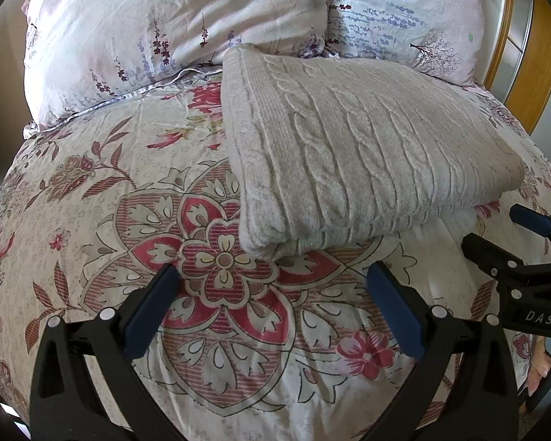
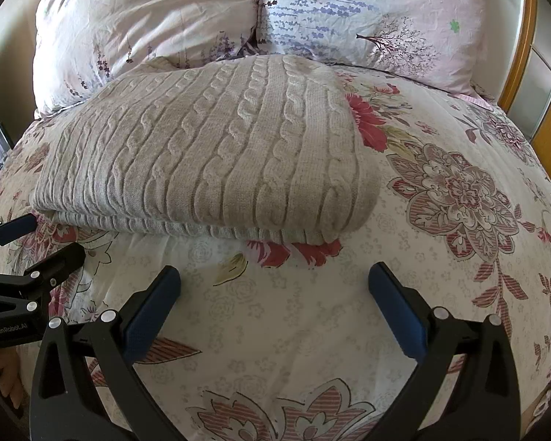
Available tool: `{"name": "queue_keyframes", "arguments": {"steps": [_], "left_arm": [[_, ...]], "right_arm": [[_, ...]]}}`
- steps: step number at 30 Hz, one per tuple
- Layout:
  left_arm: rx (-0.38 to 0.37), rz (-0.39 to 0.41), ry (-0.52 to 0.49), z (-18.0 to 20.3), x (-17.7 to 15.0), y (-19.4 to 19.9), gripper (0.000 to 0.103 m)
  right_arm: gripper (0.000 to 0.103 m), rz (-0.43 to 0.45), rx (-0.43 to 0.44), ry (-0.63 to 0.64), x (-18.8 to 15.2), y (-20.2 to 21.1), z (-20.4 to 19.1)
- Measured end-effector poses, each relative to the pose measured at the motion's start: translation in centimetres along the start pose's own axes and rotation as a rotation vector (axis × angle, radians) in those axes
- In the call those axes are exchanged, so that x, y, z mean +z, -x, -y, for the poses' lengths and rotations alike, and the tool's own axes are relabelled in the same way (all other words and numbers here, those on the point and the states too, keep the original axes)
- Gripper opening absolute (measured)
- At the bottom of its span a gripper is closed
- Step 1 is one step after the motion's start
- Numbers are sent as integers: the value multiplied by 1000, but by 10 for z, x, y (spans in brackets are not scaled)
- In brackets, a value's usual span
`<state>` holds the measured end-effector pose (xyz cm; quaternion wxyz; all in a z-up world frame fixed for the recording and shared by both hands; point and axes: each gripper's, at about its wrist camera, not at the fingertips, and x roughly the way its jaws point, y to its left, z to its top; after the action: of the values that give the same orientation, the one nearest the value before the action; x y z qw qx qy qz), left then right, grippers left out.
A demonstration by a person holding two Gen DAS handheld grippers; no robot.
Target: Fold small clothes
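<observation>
A beige cable-knit sweater (image 1: 352, 147) lies folded into a thick rectangle on the floral bedspread; it also shows in the right wrist view (image 2: 209, 154). My left gripper (image 1: 275, 275) is open and empty, a little short of the sweater's near left corner. My right gripper (image 2: 275, 275) is open and empty, in front of the sweater's near edge. The right gripper shows at the right edge of the left wrist view (image 1: 503, 231), and the left gripper at the left edge of the right wrist view (image 2: 36, 239). Neither touches the sweater.
The floral bedspread (image 1: 128, 220) covers the bed. Two lavender-print pillows (image 1: 158, 25) (image 2: 378, 11) lean at the head, right behind the sweater. A wooden door frame (image 1: 540, 62) stands at the right.
</observation>
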<state>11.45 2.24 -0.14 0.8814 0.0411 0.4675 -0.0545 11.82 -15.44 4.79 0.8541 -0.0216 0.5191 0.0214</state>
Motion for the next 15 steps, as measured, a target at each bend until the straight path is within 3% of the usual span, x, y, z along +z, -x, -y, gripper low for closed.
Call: {"name": "queue_keyframes", "arguments": {"steps": [15], "left_arm": [[0, 0, 0, -2, 0, 0, 101]], "right_arm": [[102, 0, 0, -1, 0, 0, 0]]}}
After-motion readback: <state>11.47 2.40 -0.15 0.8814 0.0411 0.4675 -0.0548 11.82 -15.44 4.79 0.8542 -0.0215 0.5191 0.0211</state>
